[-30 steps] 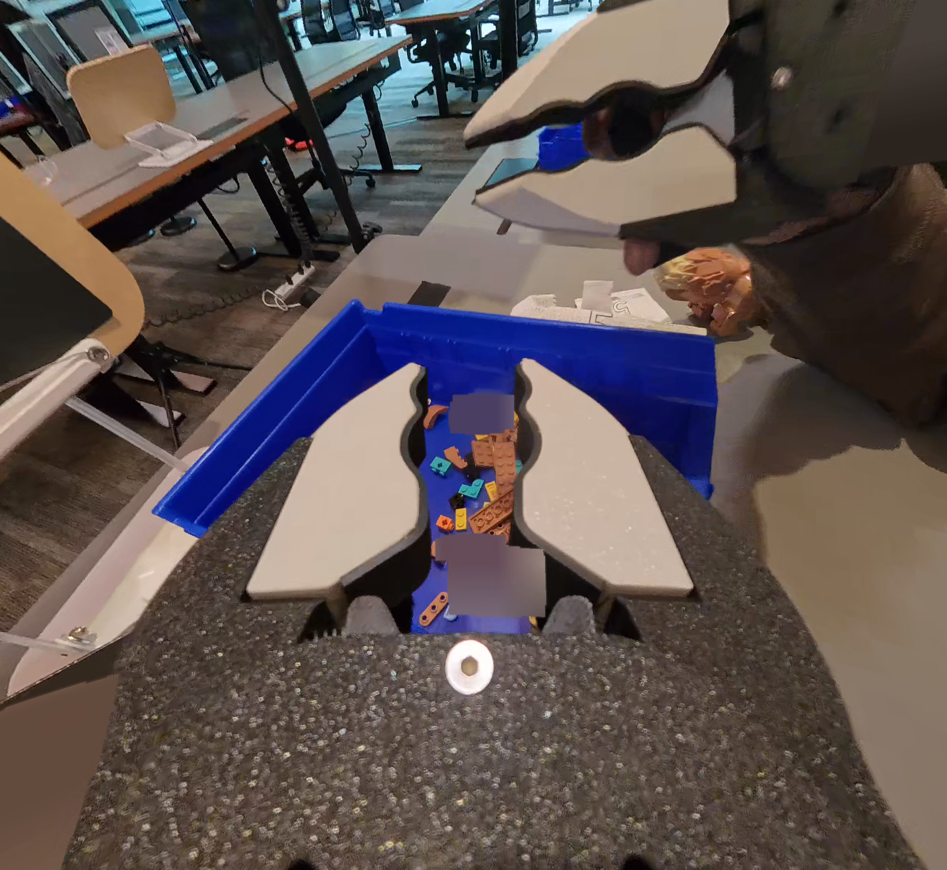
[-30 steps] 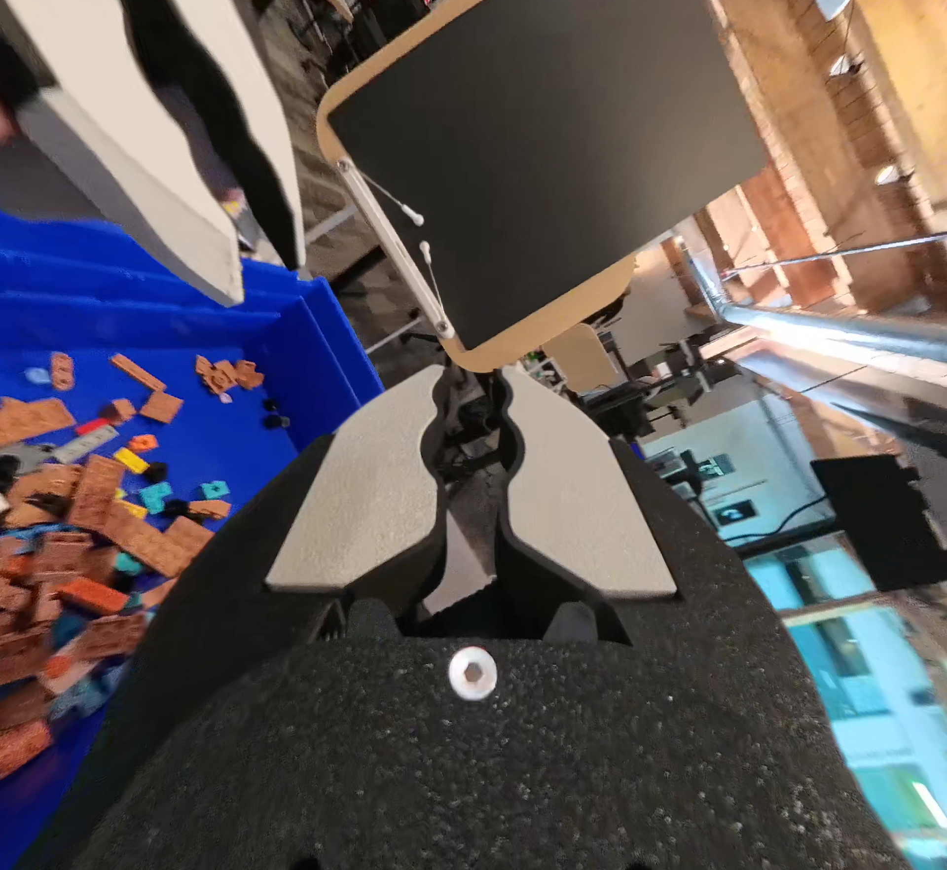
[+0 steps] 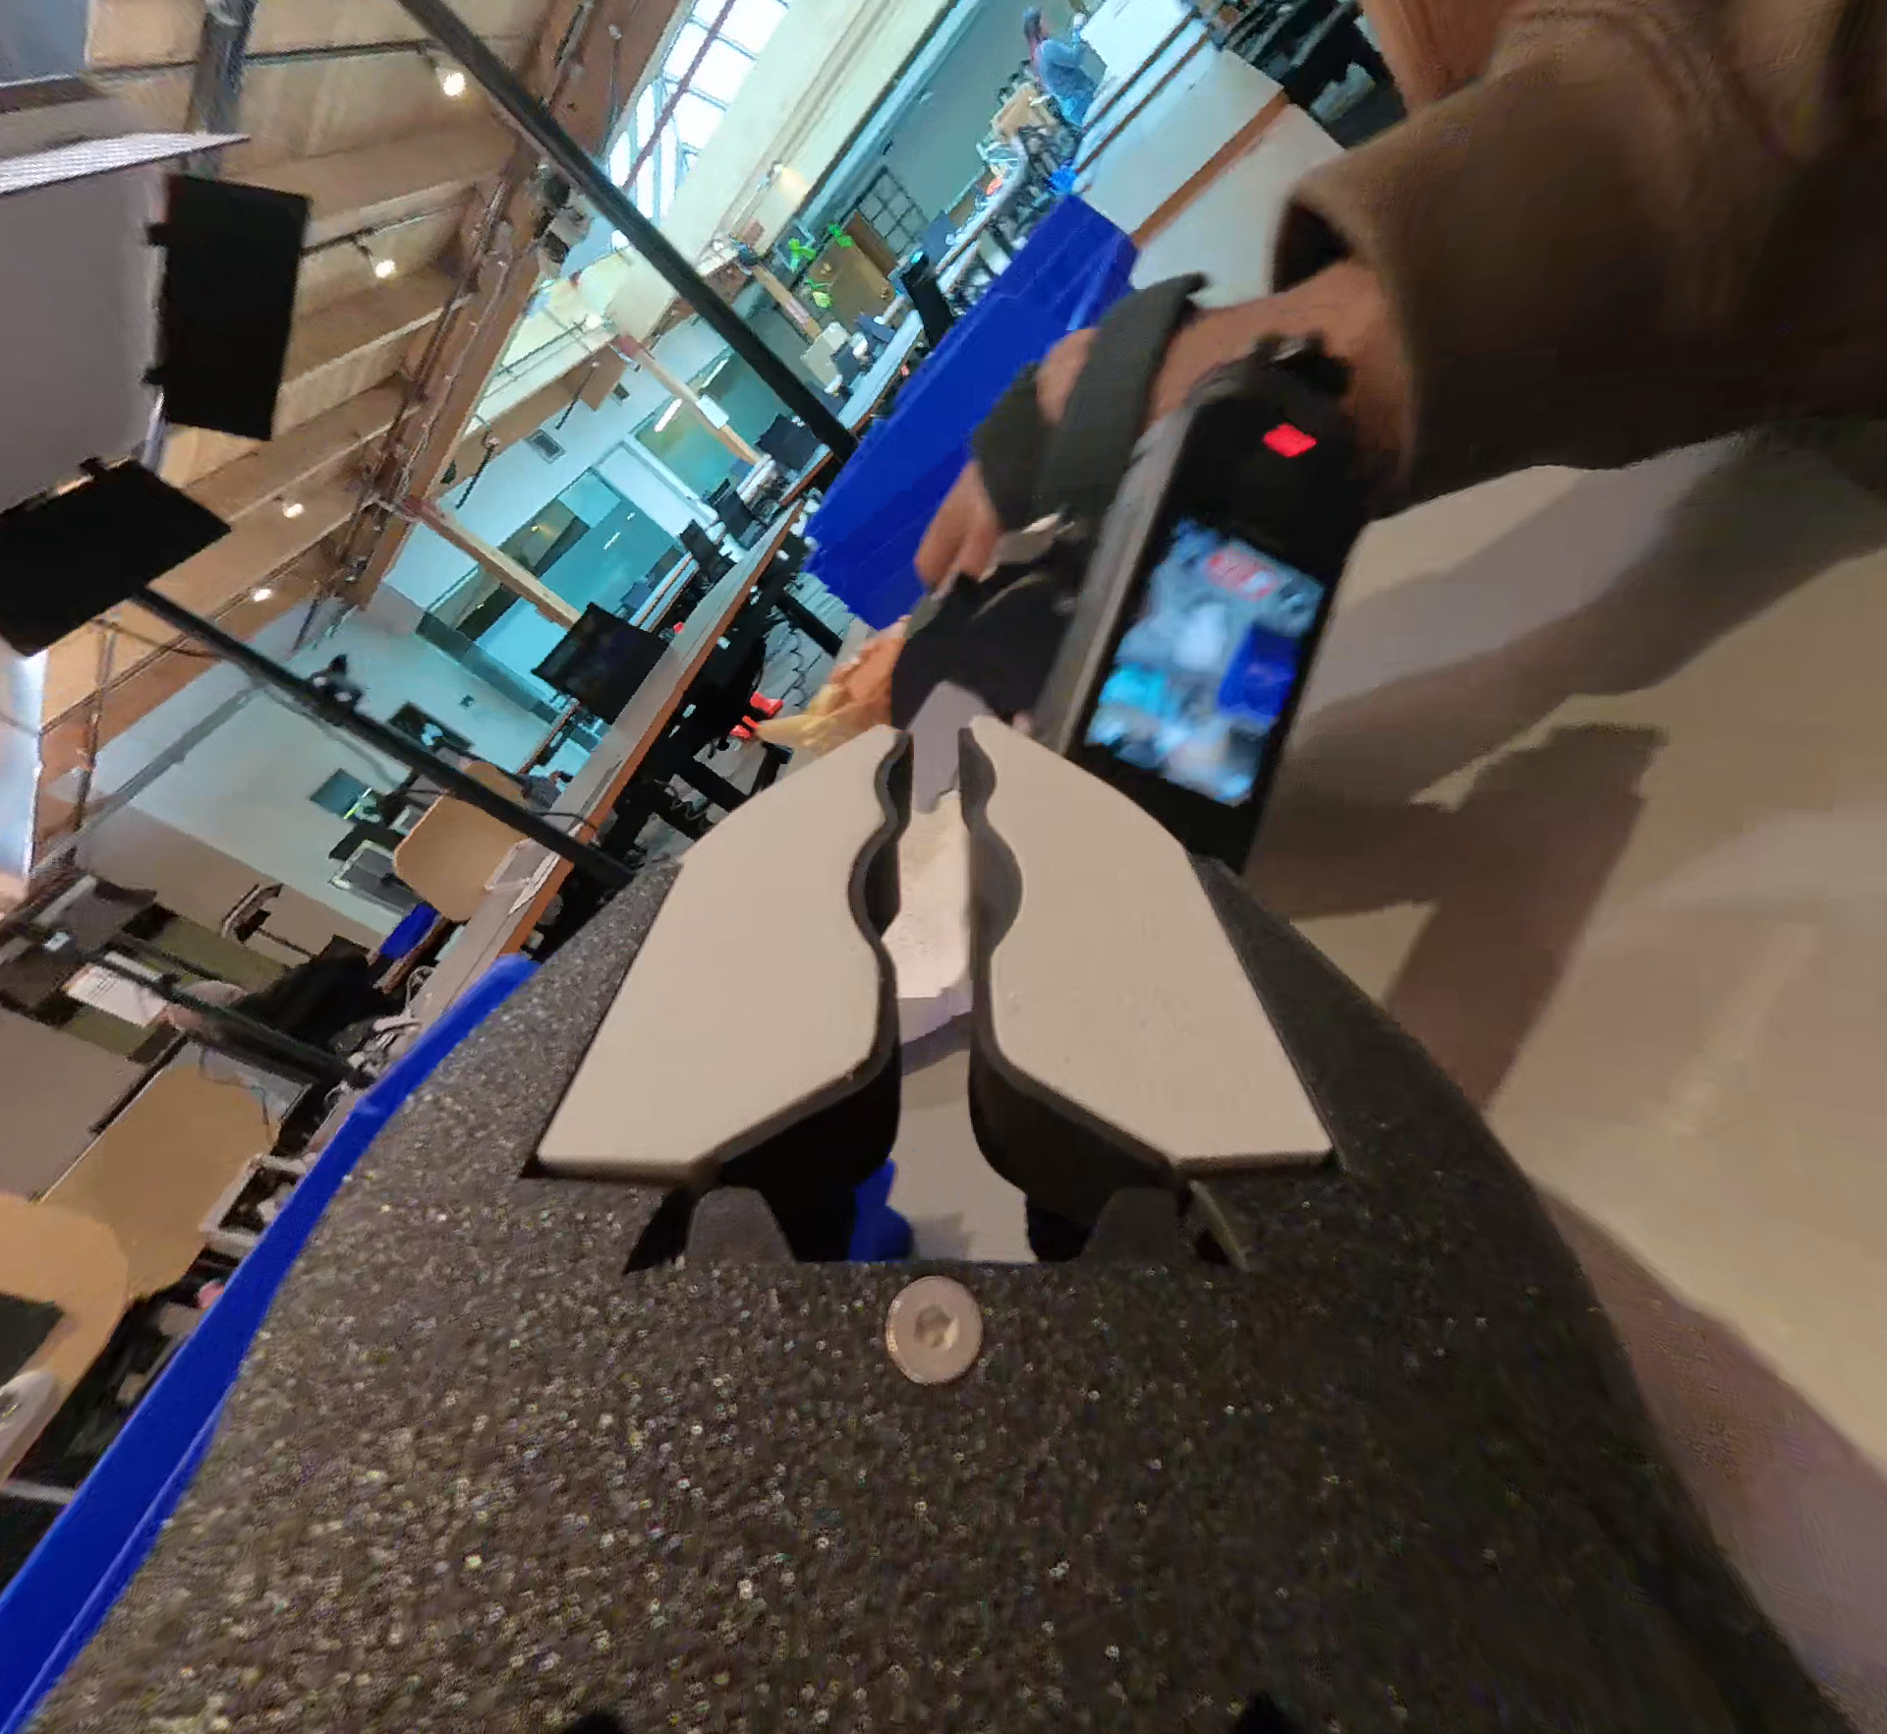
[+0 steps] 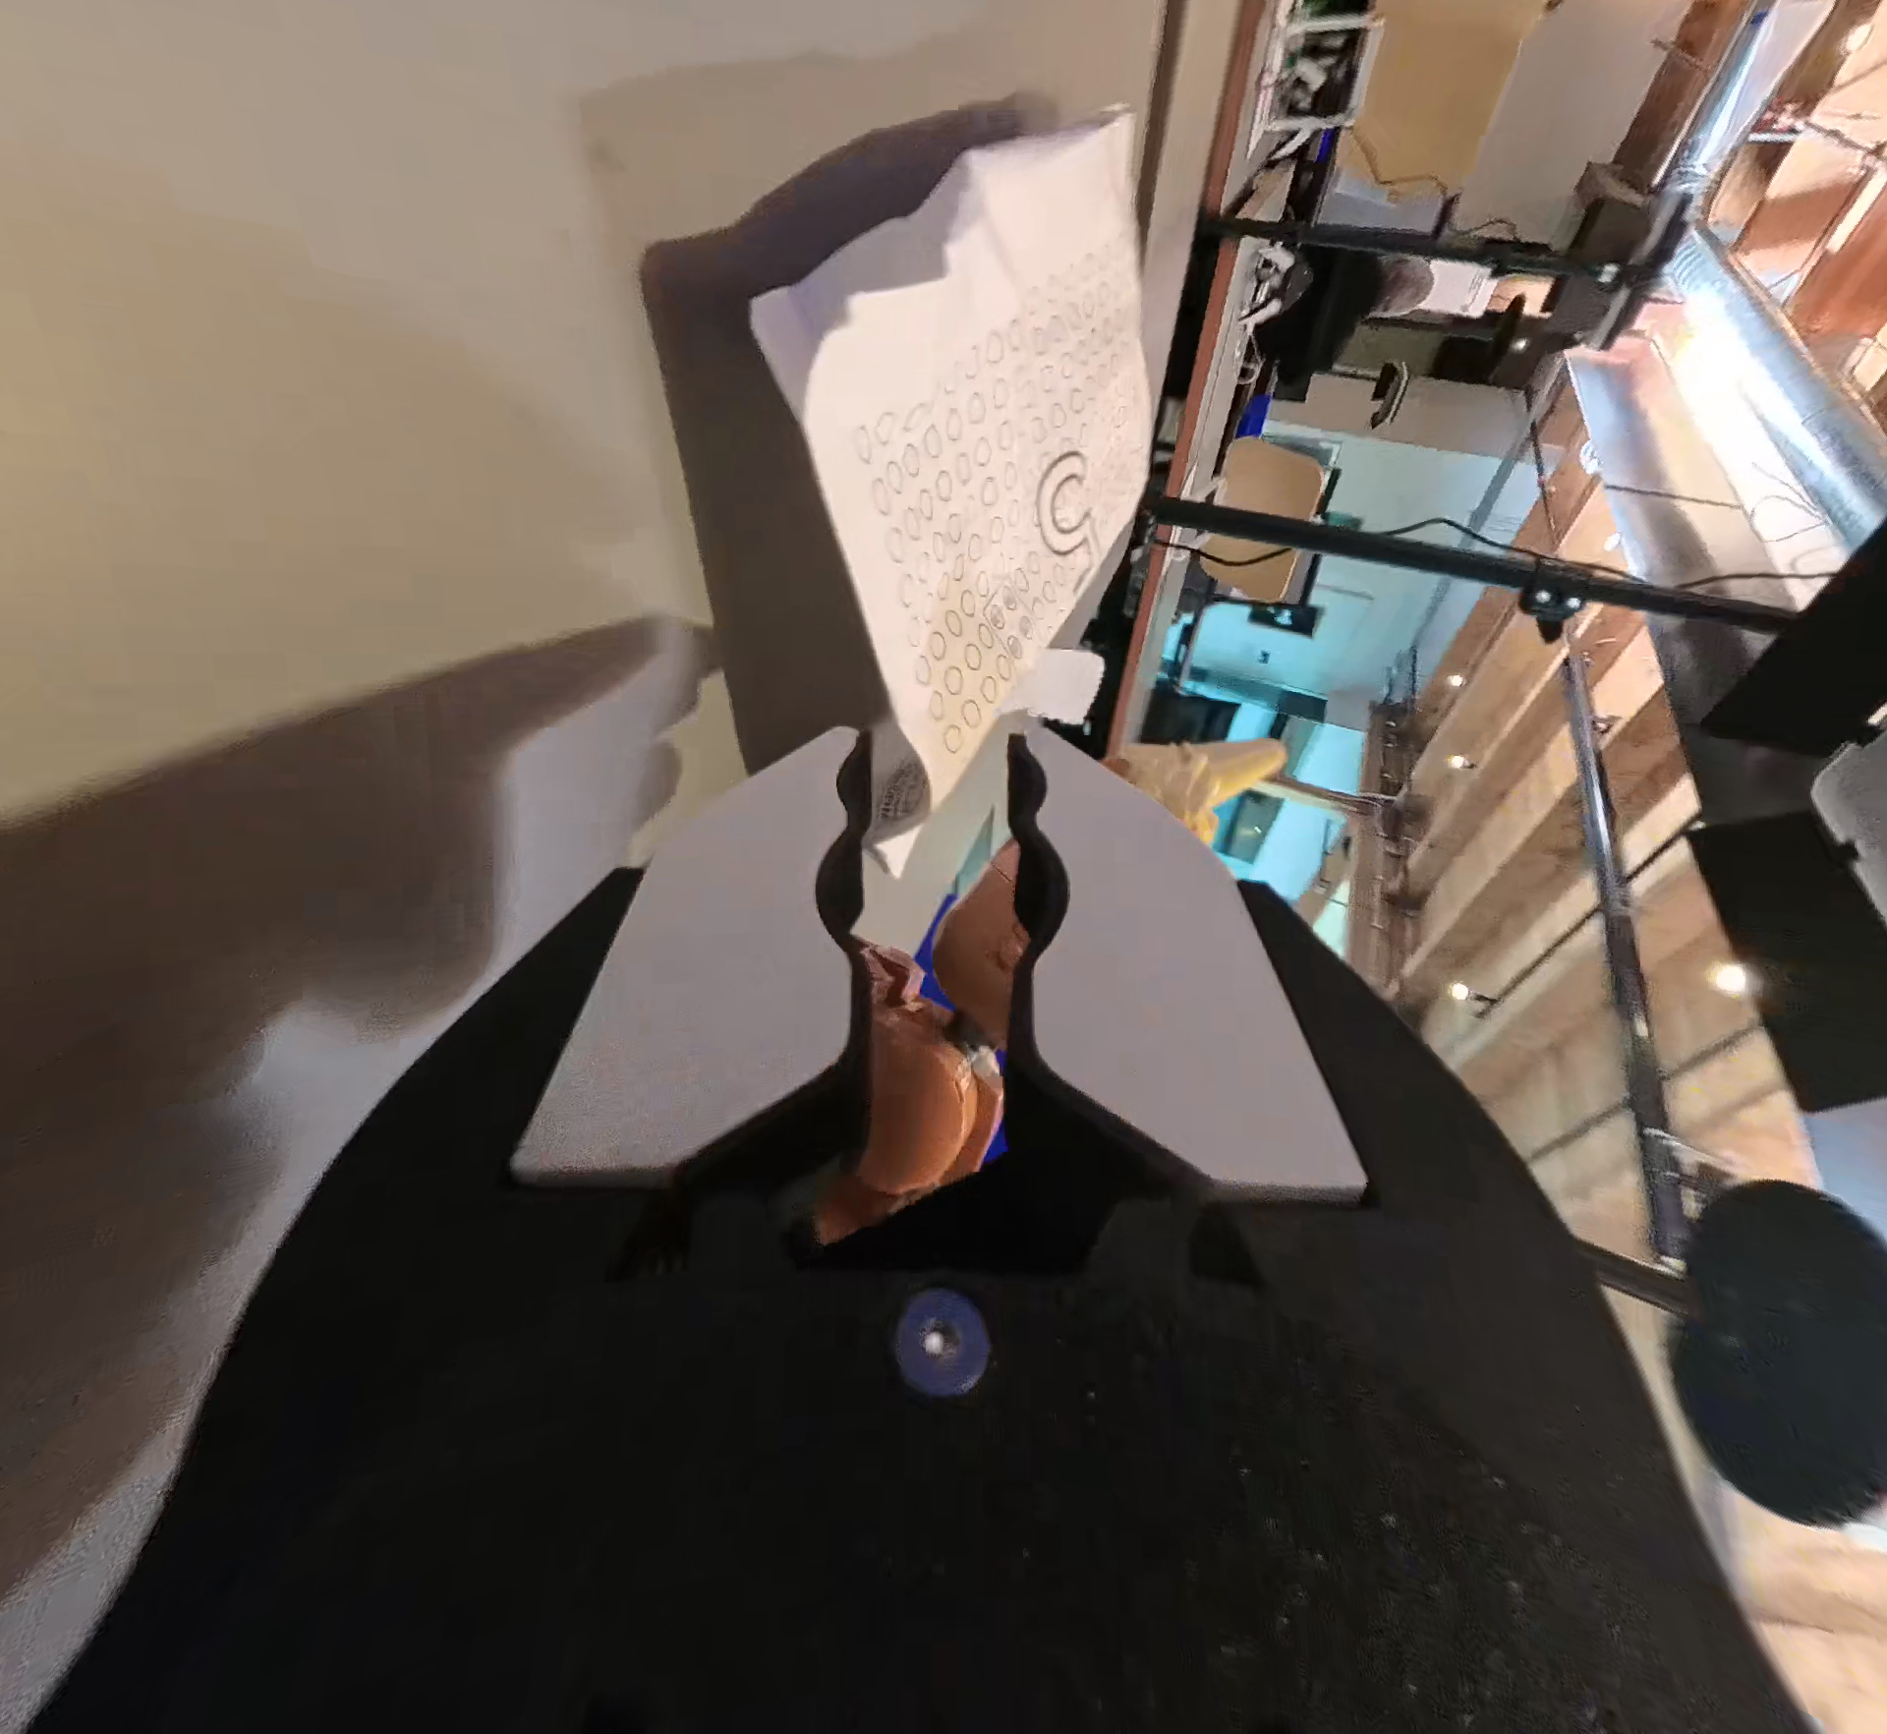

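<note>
**Both grippers tilted over the bench, a brick model just under the right one**

The right gripper (image 4: 934,745) hangs with its jaws a moderate way apart and empty. Through the gap shows a brown brick model (image 4: 919,1103), lumpy, studded and blurred, near the bench (image 4: 306,255) edge beside a white sheet (image 4: 980,419) printed with circles. As I judge it, a knock from these close fingers could break bricks loose or push the sheet over that edge. The left gripper (image 3: 931,745) has its jaws nearly together, holding nothing, beside a blue bin (image 3: 255,1276).
</note>
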